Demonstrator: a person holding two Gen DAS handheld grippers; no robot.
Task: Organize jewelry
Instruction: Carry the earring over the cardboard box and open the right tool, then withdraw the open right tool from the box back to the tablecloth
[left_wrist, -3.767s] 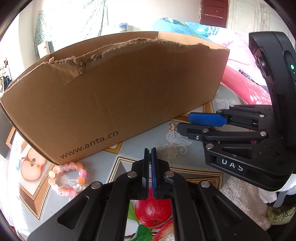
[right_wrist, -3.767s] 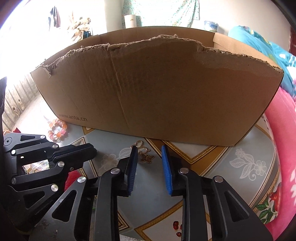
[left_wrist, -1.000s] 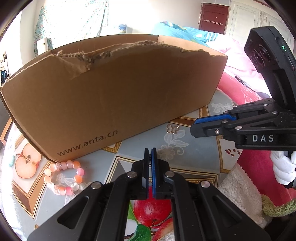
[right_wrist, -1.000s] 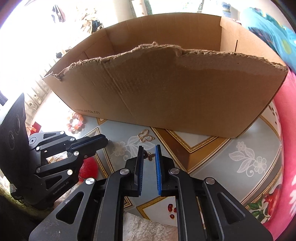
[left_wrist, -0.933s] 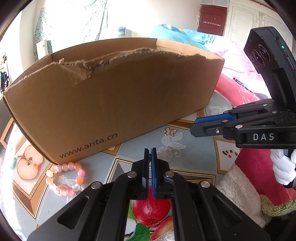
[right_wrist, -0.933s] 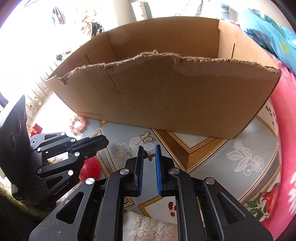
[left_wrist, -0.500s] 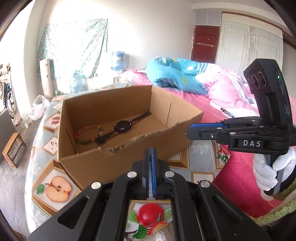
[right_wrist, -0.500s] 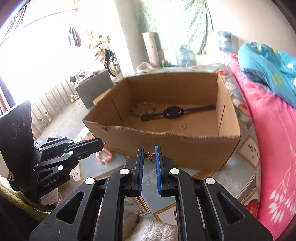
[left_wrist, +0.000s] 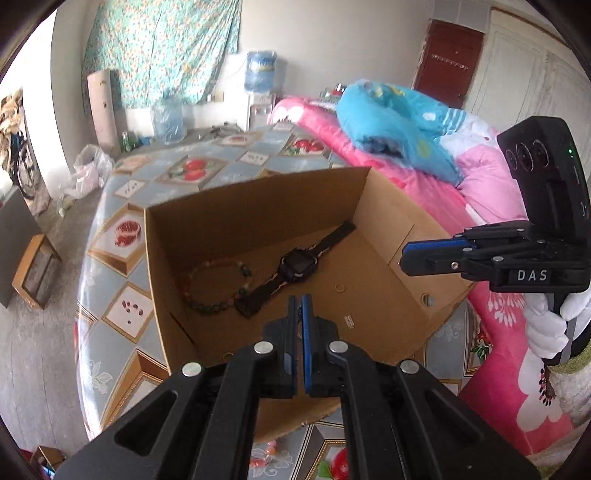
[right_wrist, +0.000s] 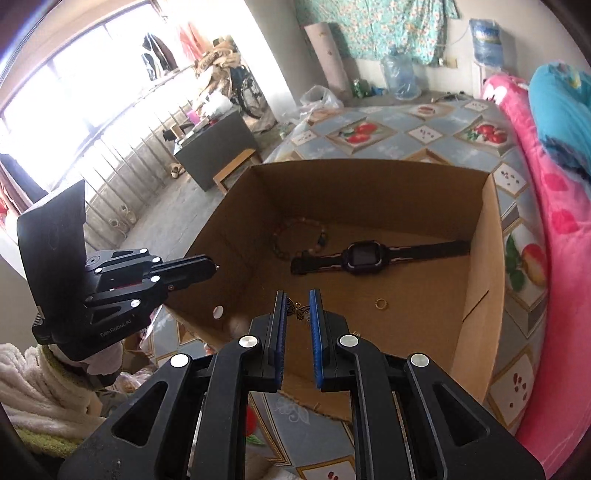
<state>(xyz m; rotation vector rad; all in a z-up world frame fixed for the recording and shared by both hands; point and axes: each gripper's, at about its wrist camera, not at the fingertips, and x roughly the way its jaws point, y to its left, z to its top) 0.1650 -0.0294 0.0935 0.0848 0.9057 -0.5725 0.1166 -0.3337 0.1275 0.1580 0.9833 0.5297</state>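
The right gripper (right_wrist: 297, 308) clamps a small butterfly charm (right_wrist: 299, 310) above the cardboard box (right_wrist: 484, 266), near its front wall. The left gripper (left_wrist: 298, 310), clenched on nothing, hovers over the same box. Releasing is best done low over bare floor, clear of the watch (right_wrist: 364, 255), beaded bracelet (right_wrist: 295, 236) and ring (right_wrist: 381, 304).

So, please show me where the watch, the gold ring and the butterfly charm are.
watch (right_wrist: 364, 256): right wrist view, its dark face.
gold ring (right_wrist: 381, 304): right wrist view, its band.
butterfly charm (right_wrist: 298, 309): right wrist view, its wings.
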